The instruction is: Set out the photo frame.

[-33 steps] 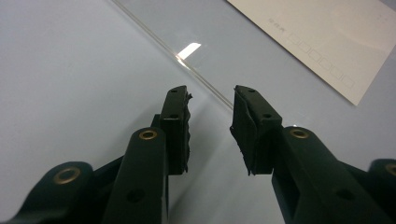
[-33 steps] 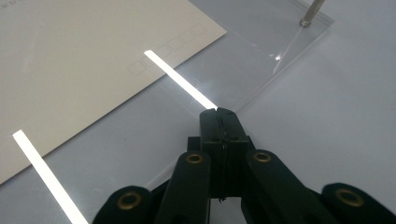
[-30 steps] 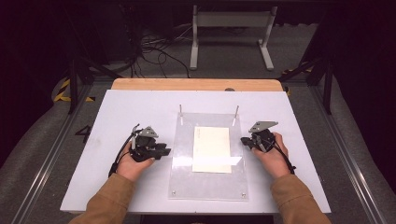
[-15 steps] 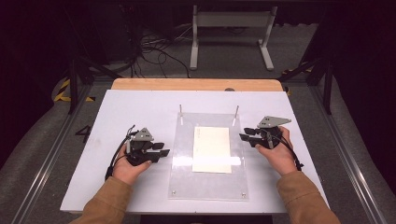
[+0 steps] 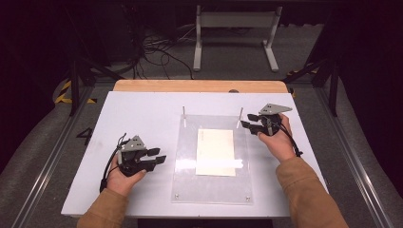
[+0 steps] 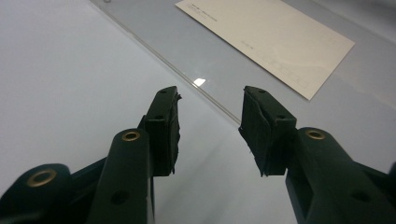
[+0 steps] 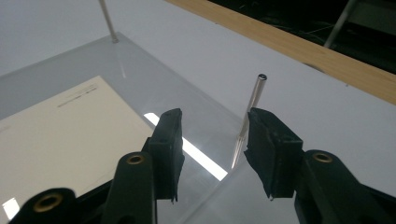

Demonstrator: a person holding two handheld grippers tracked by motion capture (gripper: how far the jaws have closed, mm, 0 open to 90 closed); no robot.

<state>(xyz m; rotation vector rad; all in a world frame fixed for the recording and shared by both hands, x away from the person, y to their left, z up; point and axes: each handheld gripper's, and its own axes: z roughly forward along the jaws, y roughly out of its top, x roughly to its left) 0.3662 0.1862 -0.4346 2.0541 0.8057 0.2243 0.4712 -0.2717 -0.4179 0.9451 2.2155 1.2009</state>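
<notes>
A clear acrylic plate [image 5: 211, 183] lies on the white table [image 5: 142, 114] with a cream sheet of paper [image 5: 215, 152] under or on it. Two thin metal pins [image 5: 184, 115] stand at its far corners. My left gripper [image 5: 156, 159] rests left of the plate and points at its edge [image 6: 187, 77]. Its jaws have just been opening and are open with nothing between them [image 6: 210, 107]. My right gripper [image 5: 245, 125] is at the far right pin [image 7: 254, 95], which shows in the gap close to one jaw. Those jaws have also just been opening, and no pad presses on the pin.
A wooden strip [image 5: 199, 85] runs along the table's far edge. Beyond it, on the floor, are a white stand [image 5: 235, 28] and loose cables [image 5: 157, 47]. Metal rails [image 5: 52, 156] flank the table on both sides.
The left gripper has drawn back to the left, away from the plate. The right gripper has moved from the plate's right side toward the far right pin. Both sets of jaws stand wider.
</notes>
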